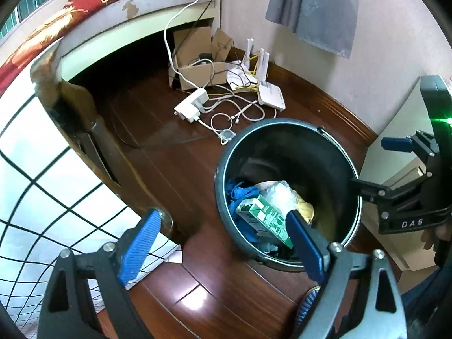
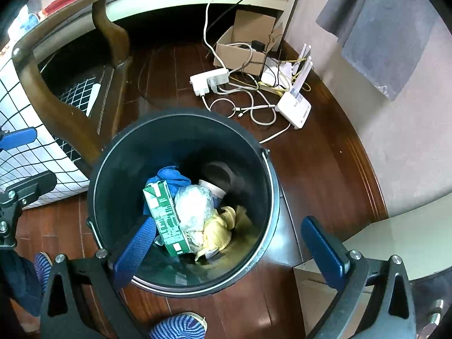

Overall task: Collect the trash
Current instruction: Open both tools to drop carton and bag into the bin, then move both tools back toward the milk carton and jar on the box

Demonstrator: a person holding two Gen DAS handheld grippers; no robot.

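A black bin (image 2: 127,163) stands on the wooden floor. It holds a green carton (image 2: 165,220), a clear plastic bag (image 2: 192,206), a yellow crumpled wrapper (image 2: 220,228), a blue cloth (image 2: 169,176) and a paper cup (image 2: 212,189). My right gripper (image 2: 228,250) hovers open over the bin, nothing between its blue pads. My left gripper (image 1: 223,243) is open and empty at the bin's (image 1: 296,152) left edge, one finger over the green carton (image 1: 262,214). Each gripper shows in the other's view: the right gripper (image 1: 378,166) at the far right, the left gripper (image 2: 25,161) at the far left.
Behind the bin lie a white power strip (image 2: 210,80), a router (image 2: 293,107), loose cables and a cardboard box (image 2: 243,48). A wooden furniture leg (image 2: 56,104) and a grid-patterned sheet (image 1: 42,197) stand left. A white cabinet (image 2: 395,226) is right. The person's blue striped slipper (image 2: 180,327) is near.
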